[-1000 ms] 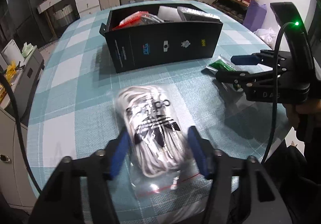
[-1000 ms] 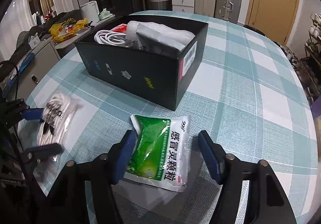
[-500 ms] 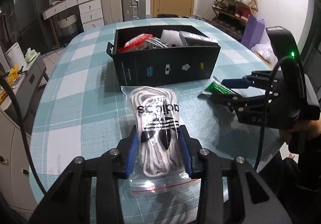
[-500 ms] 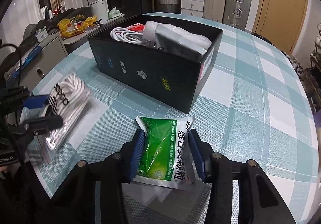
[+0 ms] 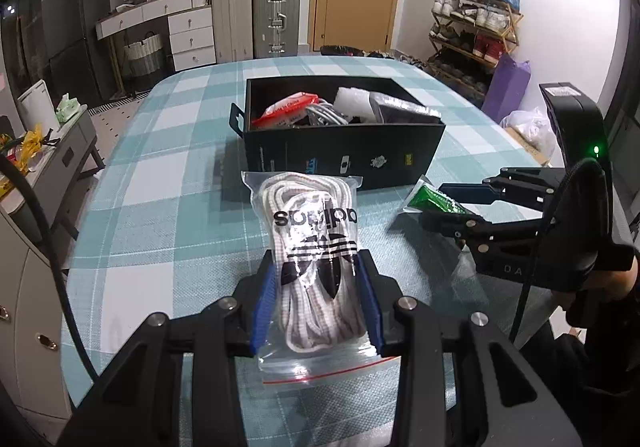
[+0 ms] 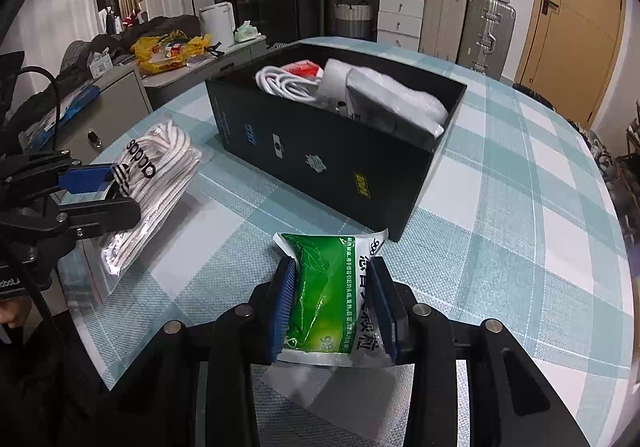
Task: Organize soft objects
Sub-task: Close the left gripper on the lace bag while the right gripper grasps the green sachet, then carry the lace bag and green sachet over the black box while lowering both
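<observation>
Crinkly clear laces bag, glossy pouch

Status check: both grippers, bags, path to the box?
Left gripper shut on laces bag. Right gripper shut on green packet. Black box ahead, partly full, path unobstructed.
</observation>
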Tool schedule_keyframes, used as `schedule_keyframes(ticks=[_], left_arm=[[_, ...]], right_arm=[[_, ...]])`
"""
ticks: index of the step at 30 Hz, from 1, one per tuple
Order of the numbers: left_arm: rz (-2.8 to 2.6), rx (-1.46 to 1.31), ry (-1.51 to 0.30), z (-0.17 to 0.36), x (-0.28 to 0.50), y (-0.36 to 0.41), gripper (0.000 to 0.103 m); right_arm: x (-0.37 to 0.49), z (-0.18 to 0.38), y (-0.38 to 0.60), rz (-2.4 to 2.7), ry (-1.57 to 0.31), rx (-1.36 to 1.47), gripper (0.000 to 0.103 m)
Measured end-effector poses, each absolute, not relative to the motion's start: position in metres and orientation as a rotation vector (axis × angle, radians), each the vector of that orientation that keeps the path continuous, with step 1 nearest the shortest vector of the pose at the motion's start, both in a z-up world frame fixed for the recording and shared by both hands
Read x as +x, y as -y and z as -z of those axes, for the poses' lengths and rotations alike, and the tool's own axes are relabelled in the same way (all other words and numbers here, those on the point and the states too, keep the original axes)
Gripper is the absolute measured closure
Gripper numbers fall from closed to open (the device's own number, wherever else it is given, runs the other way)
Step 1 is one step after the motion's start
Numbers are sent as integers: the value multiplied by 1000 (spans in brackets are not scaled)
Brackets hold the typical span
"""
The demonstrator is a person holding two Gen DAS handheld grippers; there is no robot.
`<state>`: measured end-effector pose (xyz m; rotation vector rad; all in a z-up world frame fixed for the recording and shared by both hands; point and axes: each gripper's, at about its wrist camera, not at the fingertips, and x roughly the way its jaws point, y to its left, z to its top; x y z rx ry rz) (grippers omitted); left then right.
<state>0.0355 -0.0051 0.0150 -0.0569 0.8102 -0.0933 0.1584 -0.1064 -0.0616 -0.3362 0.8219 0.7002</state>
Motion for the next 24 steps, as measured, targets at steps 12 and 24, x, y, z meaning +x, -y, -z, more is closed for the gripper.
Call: schedule_keyframes(ticks=[12, 24], left_arm=[[91, -103, -745, -29, 32, -4, 66], [53, -109, -675, -43, 32, -13, 66]], right_arm=[[144, 33, 110, -744, -723, -272, 65], [129, -8, 129, -751, -556, -139, 65]])
